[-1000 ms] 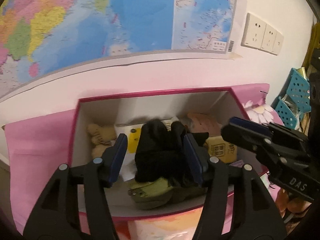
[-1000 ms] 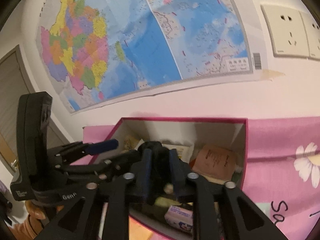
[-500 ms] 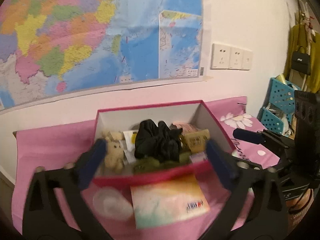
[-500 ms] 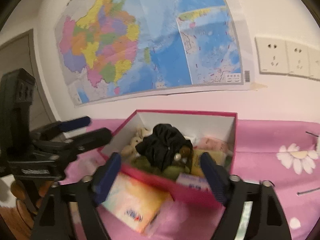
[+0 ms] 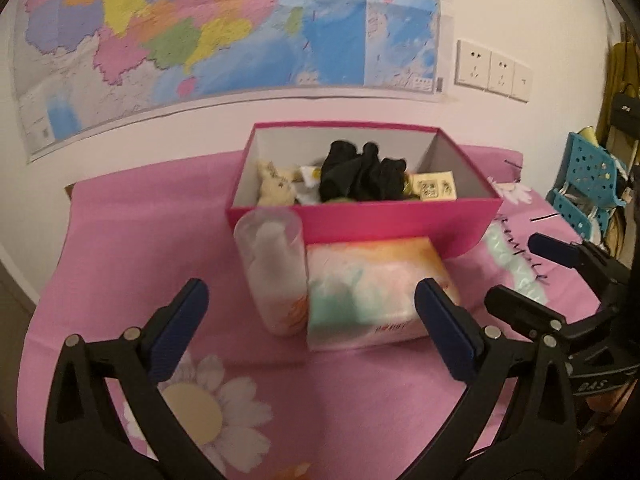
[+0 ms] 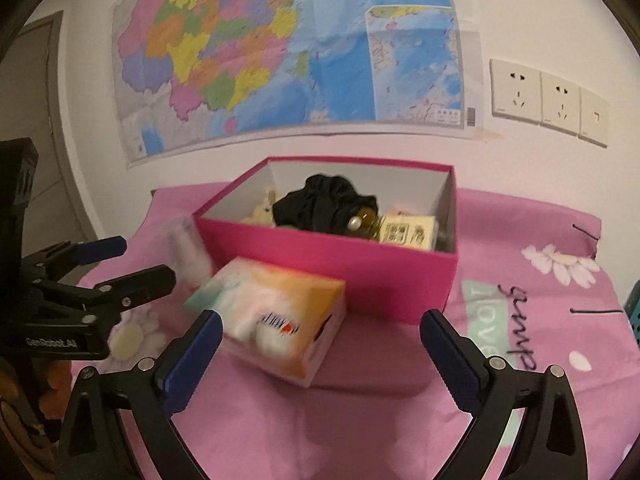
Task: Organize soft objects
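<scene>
A pink box (image 5: 360, 222) (image 6: 332, 262) stands on the pink cloth by the wall. In it lie a black cloth bundle (image 5: 360, 174) (image 6: 320, 208), a small beige plush toy (image 5: 274, 188) (image 6: 262, 212) and a yellow packet (image 5: 434, 188) (image 6: 408, 232). A tissue pack (image 5: 372, 292) (image 6: 276, 312) and a clear cylinder (image 5: 274, 268) lie in front of the box. My left gripper (image 5: 310, 326) is open and empty, short of both. My right gripper (image 6: 320, 344) is open and empty, short of the tissue pack.
The pink flowered cloth (image 5: 240, 400) covers the table. A map (image 5: 220, 32) and wall sockets (image 6: 548, 100) are on the wall behind. A blue perforated basket (image 5: 588, 184) stands at the far right. A door (image 6: 40, 120) is at the left.
Both grippers let go of the black bundle, opened wide and drew back out of the box. The bundle now lies in the box.
</scene>
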Tool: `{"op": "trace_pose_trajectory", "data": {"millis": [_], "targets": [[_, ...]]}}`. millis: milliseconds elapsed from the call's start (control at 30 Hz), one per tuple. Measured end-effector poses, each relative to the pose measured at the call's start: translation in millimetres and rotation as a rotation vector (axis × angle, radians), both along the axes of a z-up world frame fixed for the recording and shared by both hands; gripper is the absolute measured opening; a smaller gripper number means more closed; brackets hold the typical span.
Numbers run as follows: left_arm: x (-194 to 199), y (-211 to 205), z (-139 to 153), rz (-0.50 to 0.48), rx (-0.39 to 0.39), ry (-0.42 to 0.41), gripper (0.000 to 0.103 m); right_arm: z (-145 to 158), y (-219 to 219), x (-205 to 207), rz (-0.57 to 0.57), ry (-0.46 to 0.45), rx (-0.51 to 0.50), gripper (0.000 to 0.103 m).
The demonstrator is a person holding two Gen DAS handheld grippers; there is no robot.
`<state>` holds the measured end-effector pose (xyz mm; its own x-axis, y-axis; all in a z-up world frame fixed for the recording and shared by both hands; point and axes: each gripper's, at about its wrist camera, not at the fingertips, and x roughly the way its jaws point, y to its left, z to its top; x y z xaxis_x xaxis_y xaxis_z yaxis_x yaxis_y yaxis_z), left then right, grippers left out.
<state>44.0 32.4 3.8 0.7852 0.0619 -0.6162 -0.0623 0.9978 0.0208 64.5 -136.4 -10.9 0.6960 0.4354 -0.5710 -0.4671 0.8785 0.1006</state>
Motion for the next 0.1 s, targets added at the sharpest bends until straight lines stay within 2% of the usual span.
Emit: {"op": "trace_pose_trajectory", "data": {"millis": [100], "targets": [[-6.6, -0.3, -9.0, 0.01, -0.005, 0.022, 0.103, -2.1, 4.0, -7.2, 0.0, 0.004, -0.01, 0.101]]}}
